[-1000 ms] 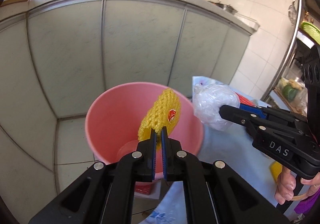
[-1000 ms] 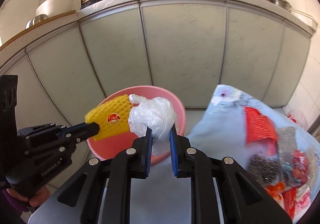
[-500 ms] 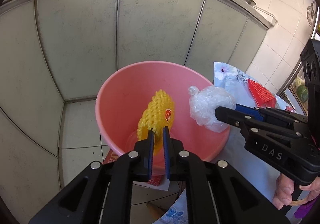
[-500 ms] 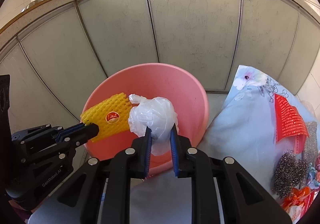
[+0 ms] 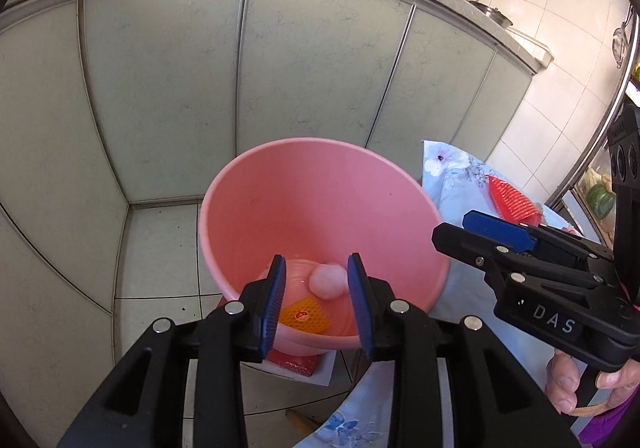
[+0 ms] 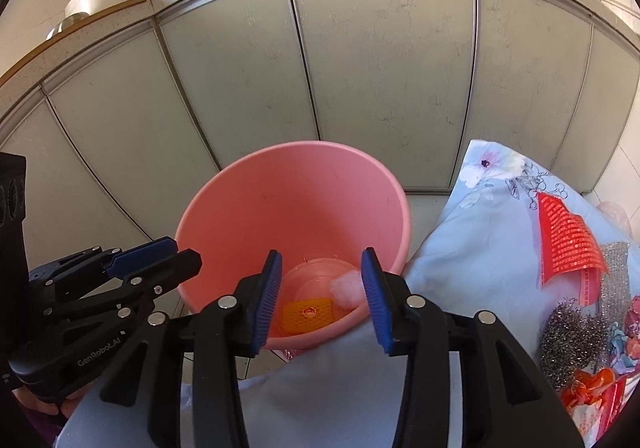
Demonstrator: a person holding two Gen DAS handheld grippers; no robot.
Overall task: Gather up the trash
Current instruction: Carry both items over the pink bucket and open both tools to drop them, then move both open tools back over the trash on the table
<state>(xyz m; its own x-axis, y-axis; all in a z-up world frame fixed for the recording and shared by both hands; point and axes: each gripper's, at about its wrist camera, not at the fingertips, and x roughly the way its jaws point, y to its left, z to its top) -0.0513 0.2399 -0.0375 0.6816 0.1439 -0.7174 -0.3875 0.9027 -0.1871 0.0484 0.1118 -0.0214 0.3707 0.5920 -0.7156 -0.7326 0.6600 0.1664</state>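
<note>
1. The left wrist view looks steeply down along its fingers into the pink bucket [image 5: 320, 208], close above the rim.
2. The right wrist view faces likewise, from beside it.
3. Both share the bucket, cabinet doors [image 6: 380, 68] and flowered cloth [image 5: 452, 168].

Bright daylight, sharp focus, fisheye-warped edges.

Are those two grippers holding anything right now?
No. Both jaws have just opened; the left gripper and right gripper are empty. The yellow net and bag lie in the bucket.
</note>
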